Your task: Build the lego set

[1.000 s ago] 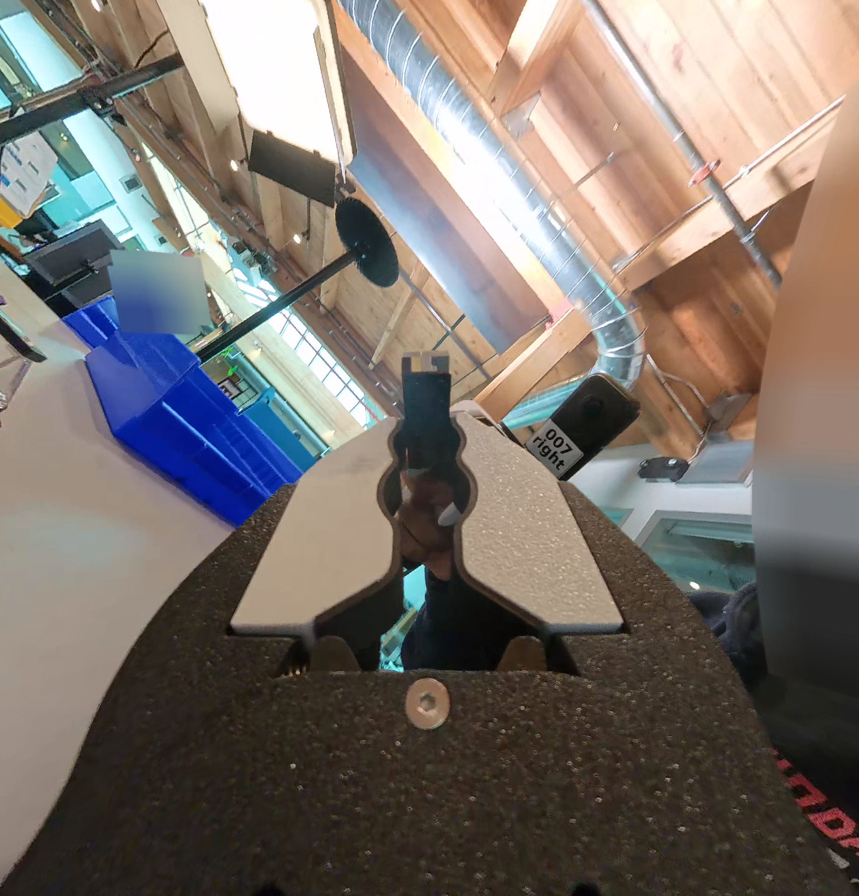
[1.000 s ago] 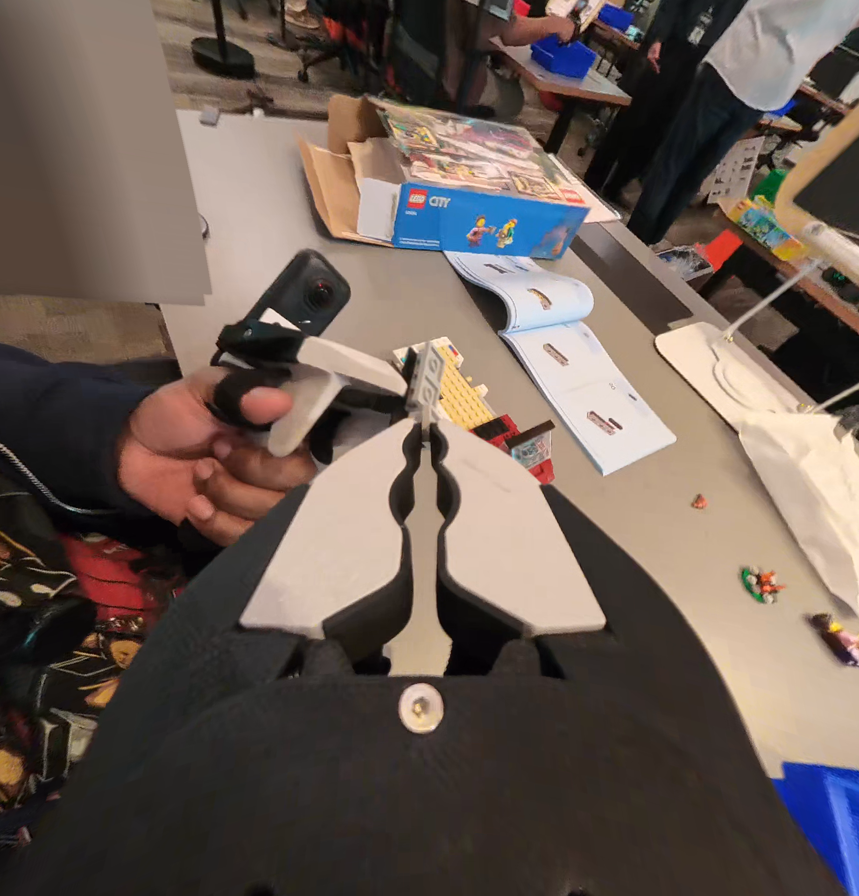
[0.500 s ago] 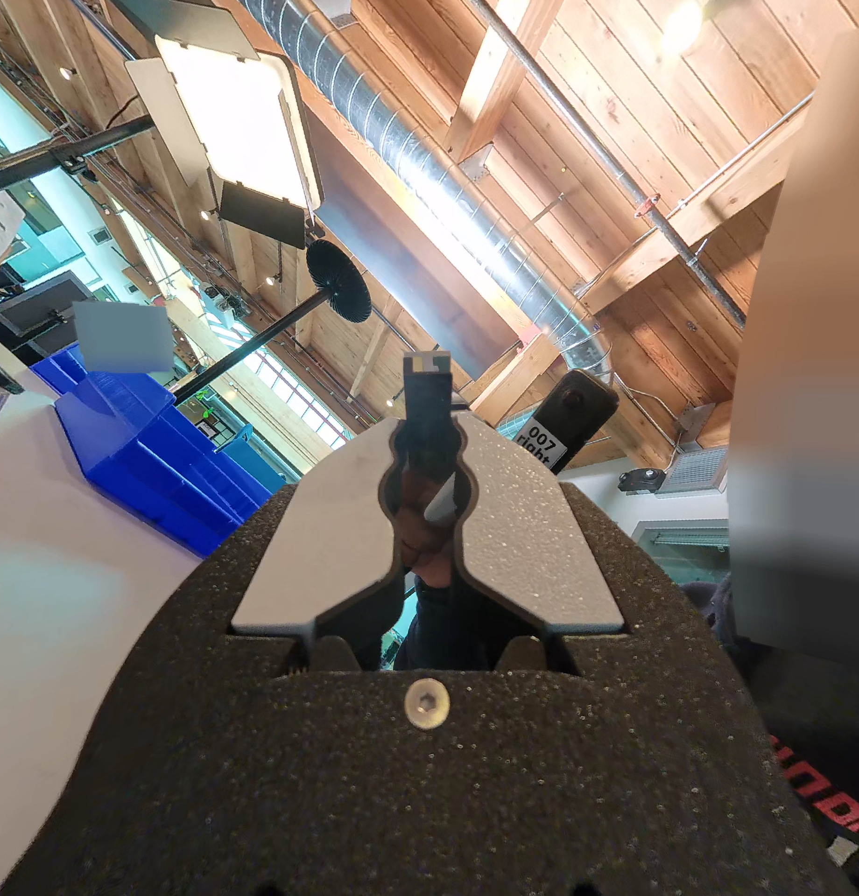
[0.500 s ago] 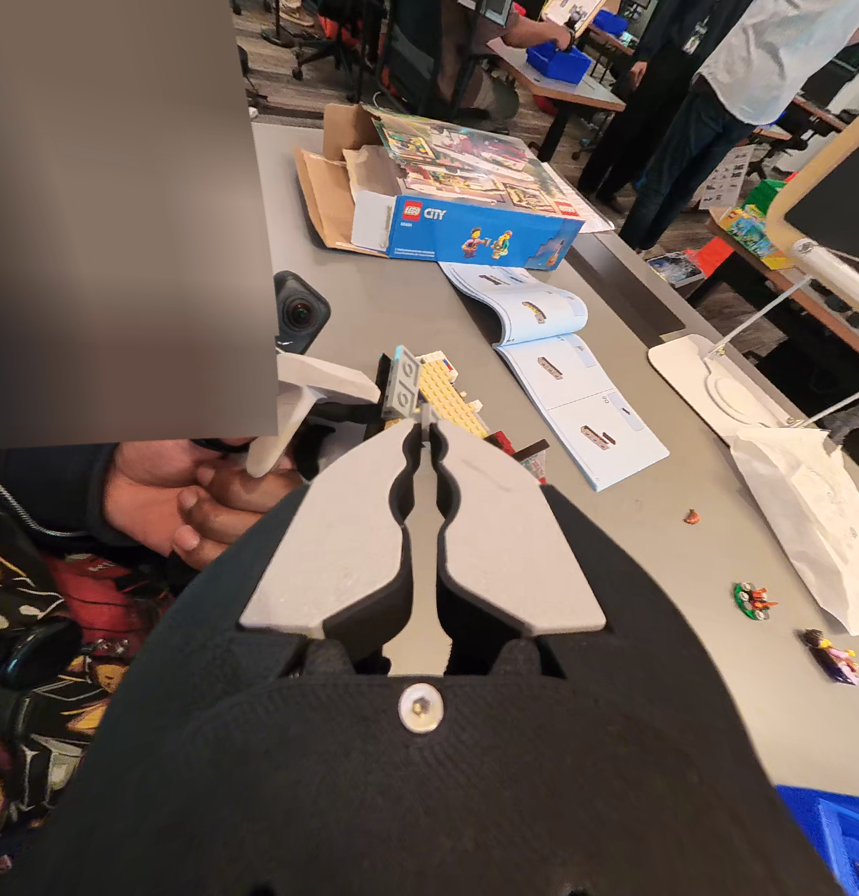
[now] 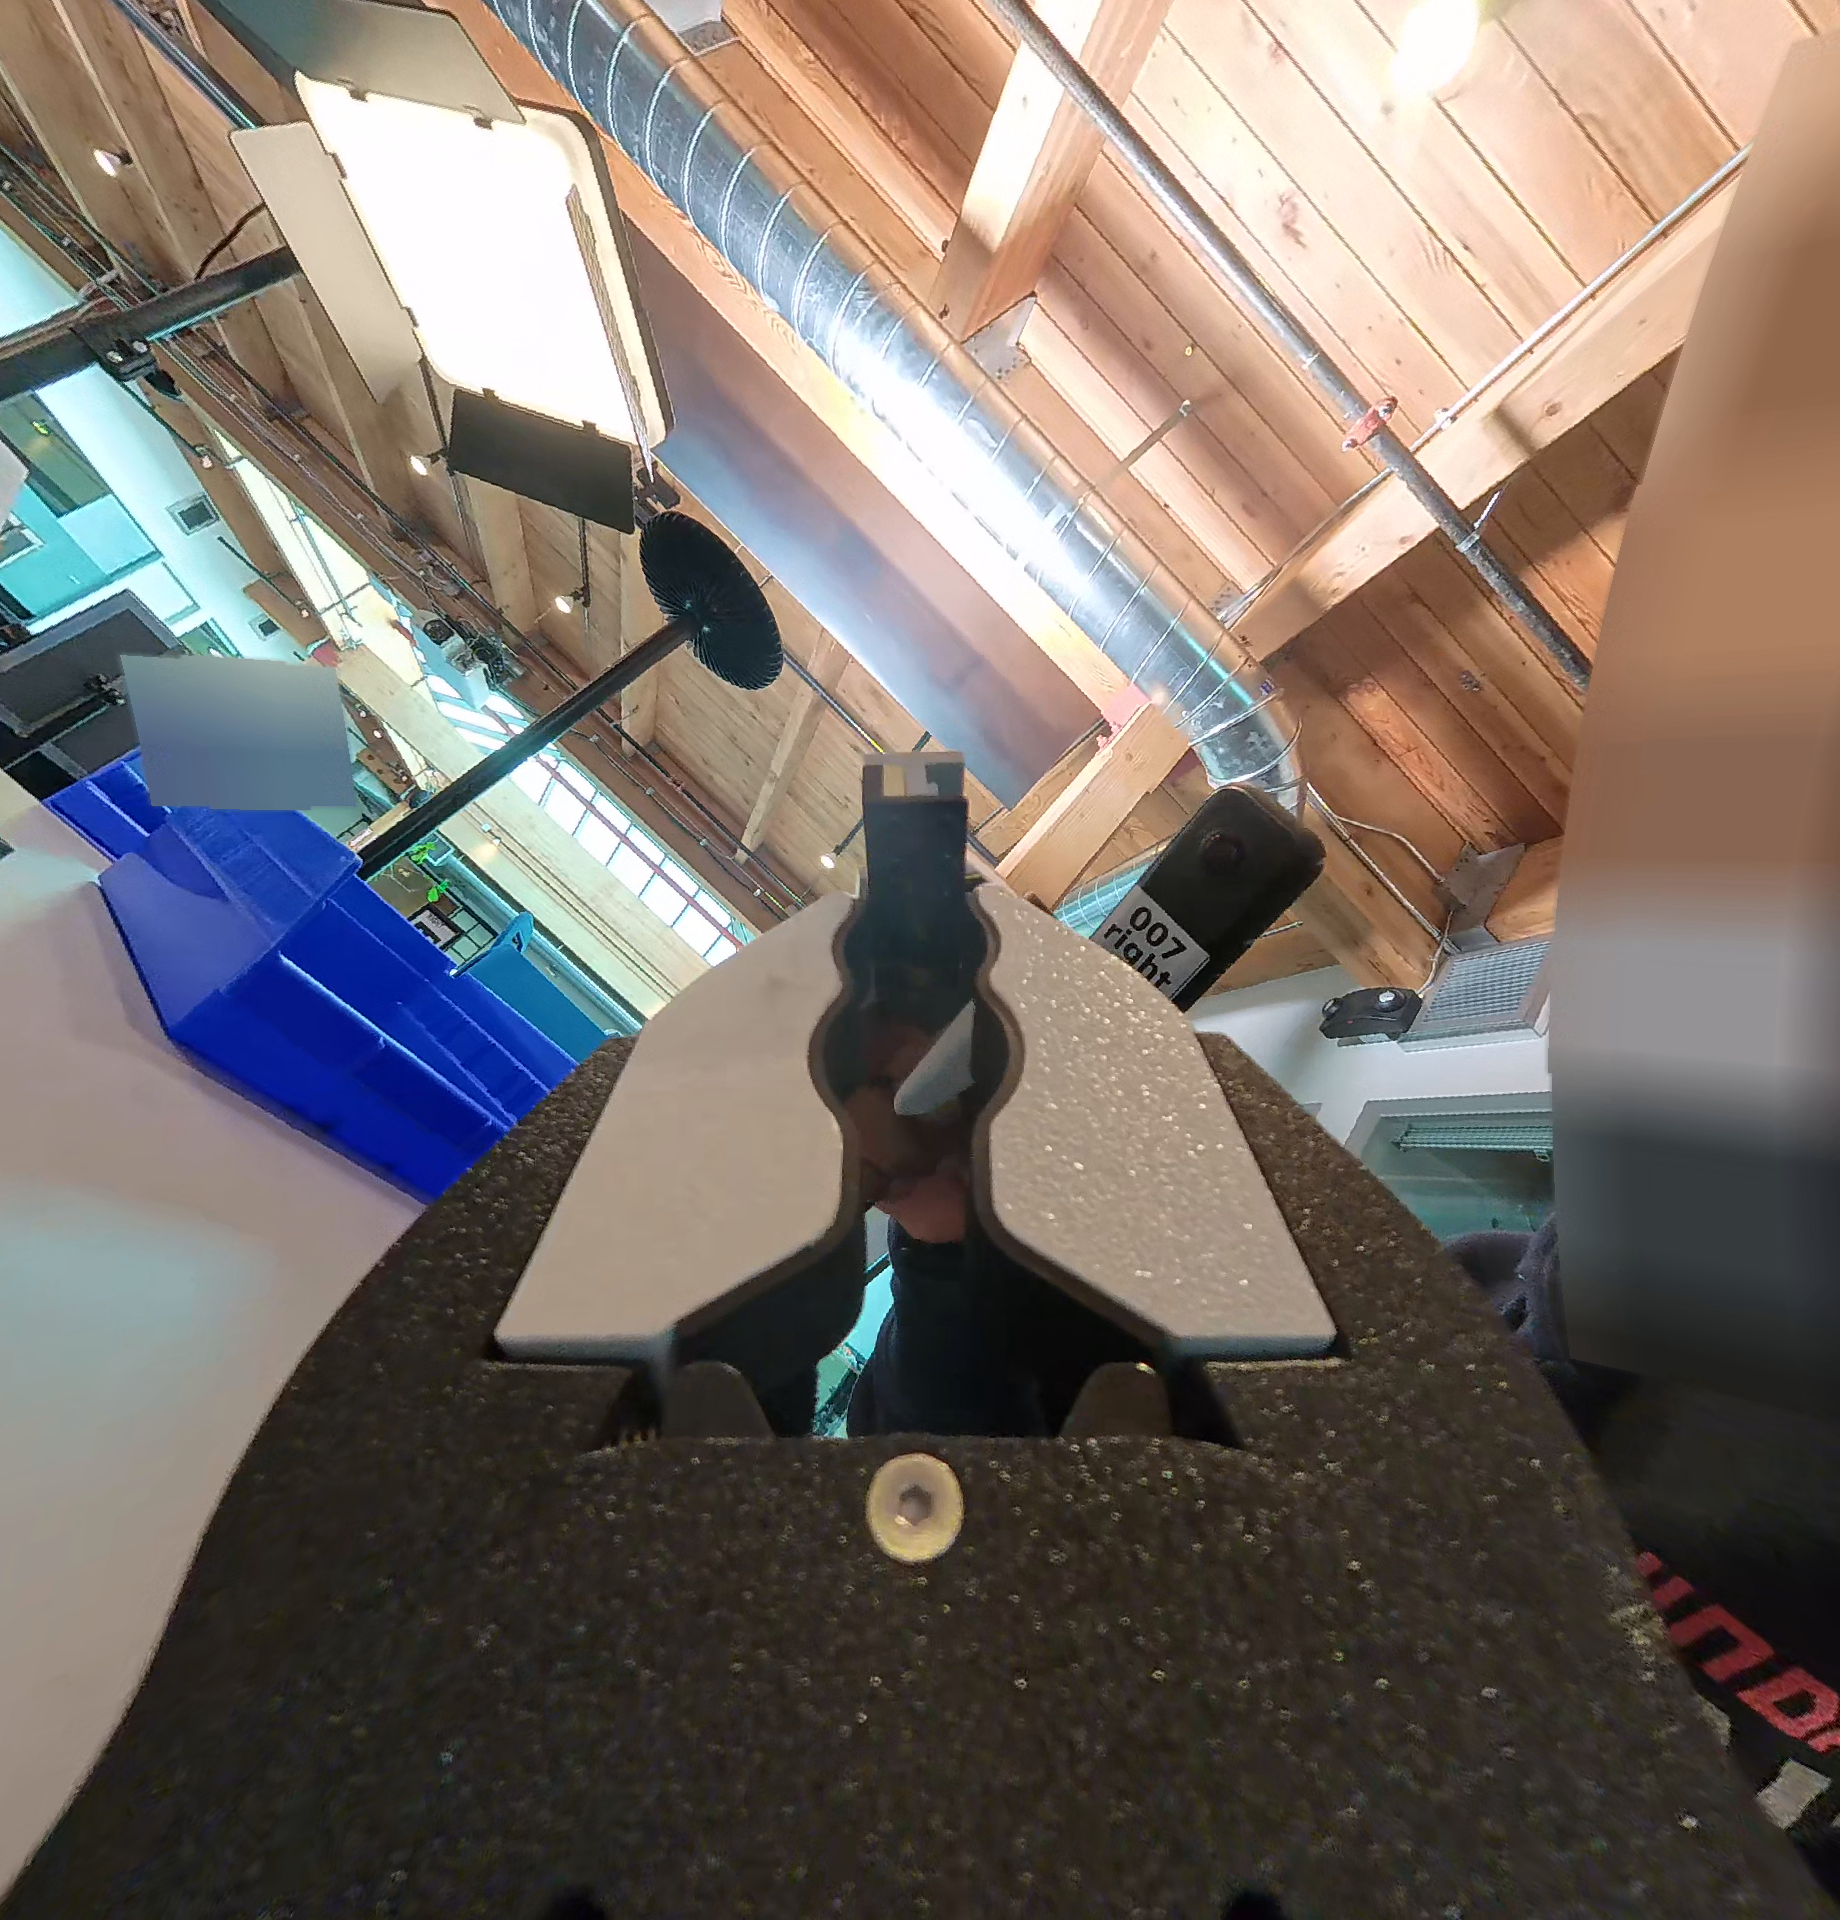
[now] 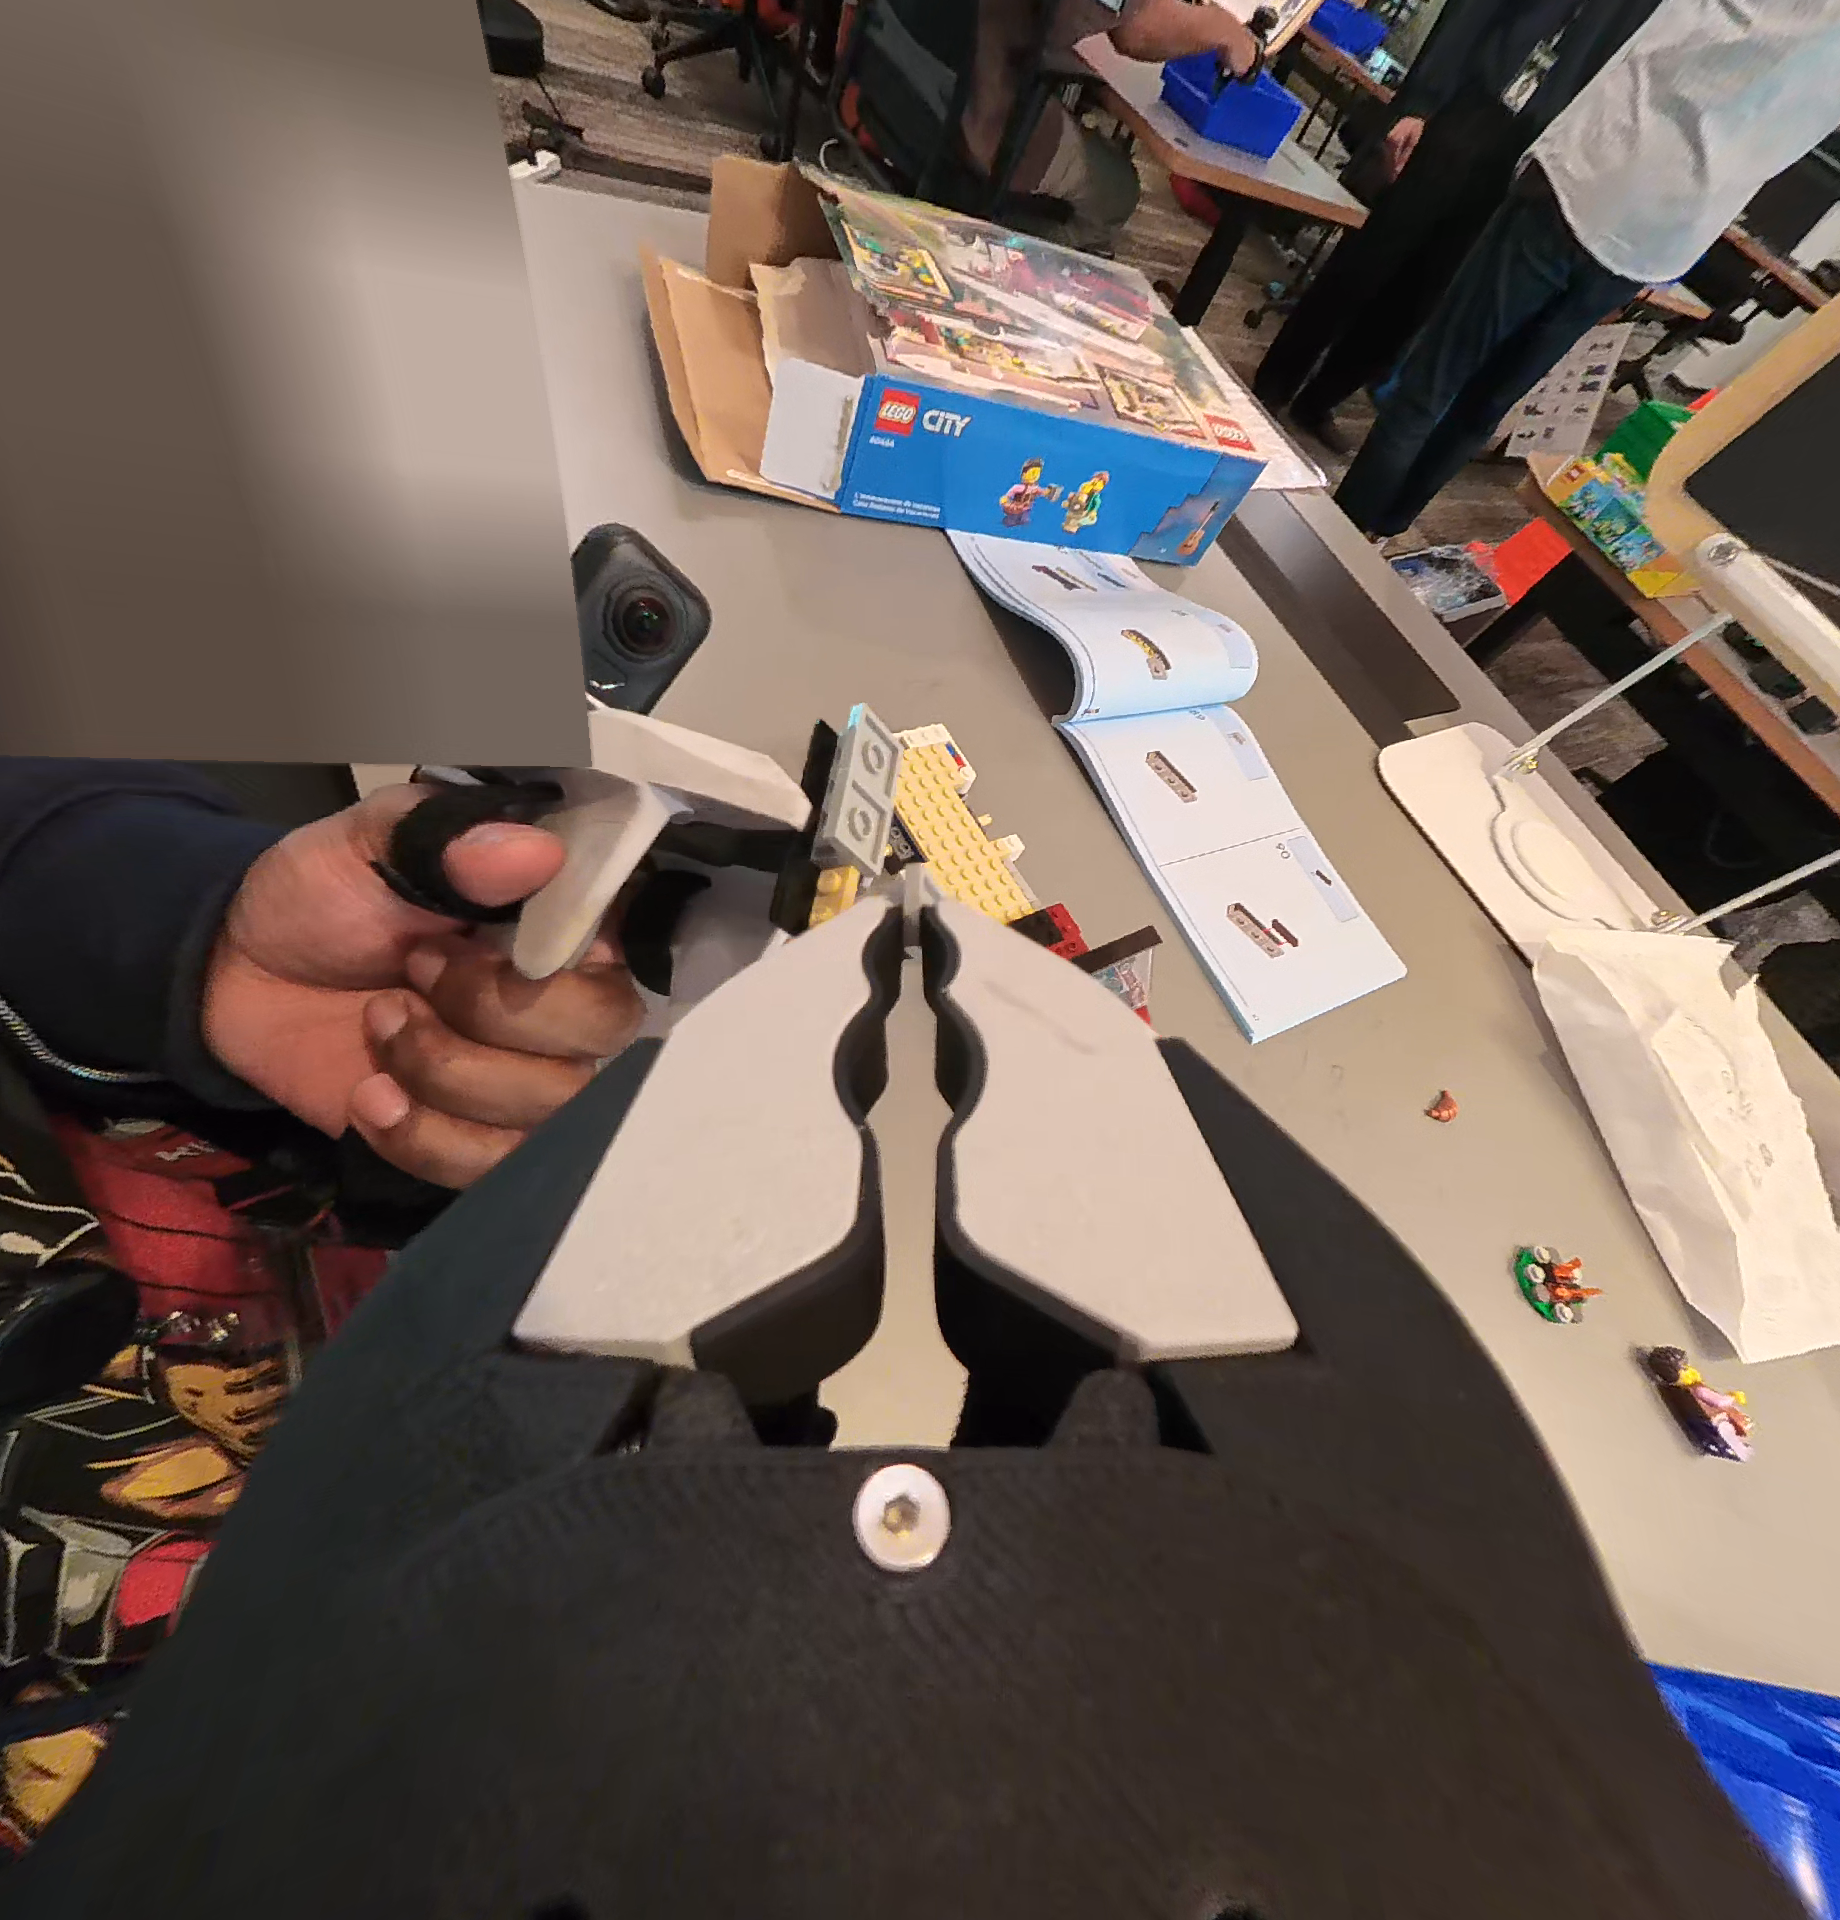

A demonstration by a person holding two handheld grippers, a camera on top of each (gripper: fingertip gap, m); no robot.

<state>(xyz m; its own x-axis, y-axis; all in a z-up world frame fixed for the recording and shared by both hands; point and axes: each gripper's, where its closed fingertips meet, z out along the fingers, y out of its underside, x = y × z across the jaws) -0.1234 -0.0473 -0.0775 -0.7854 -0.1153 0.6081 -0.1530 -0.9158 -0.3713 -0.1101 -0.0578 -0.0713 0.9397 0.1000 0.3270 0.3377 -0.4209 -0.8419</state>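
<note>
Black brick assembly (image 5: 911, 862) upright, clamped by left gripper (image 5: 911, 925) | right gripper (image 6: 911, 914) pinches small grey piece (image 6: 911, 896)

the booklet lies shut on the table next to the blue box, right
Not quite: the booklet lies open, its pages spread, on the table next to the blue box. The right wrist view shows it.

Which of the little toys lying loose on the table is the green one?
The small green toy with orange bits, lying near the white paper bag. The toy figure closer to the table's edge is purple and pink; the tiny piece farther away is brown.
</note>
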